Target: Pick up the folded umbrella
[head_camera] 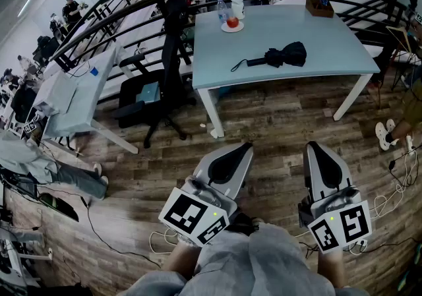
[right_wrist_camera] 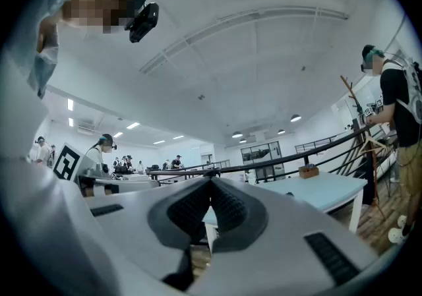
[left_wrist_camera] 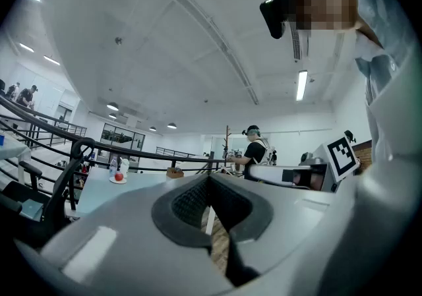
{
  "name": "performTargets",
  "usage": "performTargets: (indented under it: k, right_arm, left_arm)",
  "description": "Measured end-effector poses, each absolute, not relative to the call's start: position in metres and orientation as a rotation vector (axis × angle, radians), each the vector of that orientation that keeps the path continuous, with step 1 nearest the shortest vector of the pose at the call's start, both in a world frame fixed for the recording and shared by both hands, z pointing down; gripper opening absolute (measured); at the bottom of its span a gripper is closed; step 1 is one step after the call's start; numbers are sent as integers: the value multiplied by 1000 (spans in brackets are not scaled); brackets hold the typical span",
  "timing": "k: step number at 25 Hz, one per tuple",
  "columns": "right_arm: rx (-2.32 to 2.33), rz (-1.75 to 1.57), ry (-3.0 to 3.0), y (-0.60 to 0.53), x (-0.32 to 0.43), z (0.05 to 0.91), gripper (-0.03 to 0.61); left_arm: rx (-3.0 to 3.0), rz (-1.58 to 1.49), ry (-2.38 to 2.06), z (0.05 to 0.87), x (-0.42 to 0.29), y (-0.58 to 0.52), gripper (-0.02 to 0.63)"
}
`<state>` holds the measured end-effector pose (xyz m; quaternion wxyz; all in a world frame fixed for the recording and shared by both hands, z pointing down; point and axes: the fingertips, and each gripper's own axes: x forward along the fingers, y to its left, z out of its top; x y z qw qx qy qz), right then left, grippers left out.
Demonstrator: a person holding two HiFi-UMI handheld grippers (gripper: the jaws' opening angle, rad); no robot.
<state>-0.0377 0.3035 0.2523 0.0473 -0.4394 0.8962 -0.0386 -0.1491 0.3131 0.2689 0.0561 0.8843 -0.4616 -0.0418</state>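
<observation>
The folded black umbrella [head_camera: 285, 56] lies on the pale blue table [head_camera: 330, 44], its strap trailing left toward the front edge. Both grippers are held low over the wooden floor, well short of the table and pointing toward it. The left gripper [head_camera: 248, 146] is shut, its ribbed pads meeting with nothing between them, as its own view shows [left_wrist_camera: 210, 180]. Beside it, the right gripper [head_camera: 309, 146] is also shut and empty [right_wrist_camera: 211, 180]. The umbrella is far from both and does not show clearly in either gripper view.
A black office chair [head_camera: 158, 87] stands left of the table. On the table's far side are a plate with a red thing [head_camera: 232, 24] and a wooden box [head_camera: 320, 6]. A curved black railing [head_camera: 132, 8] runs behind. Cables [head_camera: 395, 196] lie on the floor.
</observation>
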Motion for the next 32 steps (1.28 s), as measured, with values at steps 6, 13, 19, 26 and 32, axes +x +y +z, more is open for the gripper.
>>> performTargets:
  k: [6, 13, 19, 26, 32]
  right_arm:
    - [-1317, -99, 2750, 301, -41, 248, 0]
    - [-1293, -125, 2769, 303, -41, 252, 0]
    - [-1267, -153, 2757, 308, -34, 252, 0]
    - [-1346, -156, 2728, 312, -12, 255, 0]
    - [-1416, -153, 2689, 310, 4, 256, 0]
  left_arm:
    - [2679, -132, -1407, 267, -150, 311, 5]
    - [2672, -128, -1412, 268, -147, 312, 5]
    - [2674, -125, -1408, 268, -140, 314, 5]
    - [2697, -127, -1357, 267, -125, 314, 5]
    - [2752, -122, -1293, 260, -109, 308, 5]
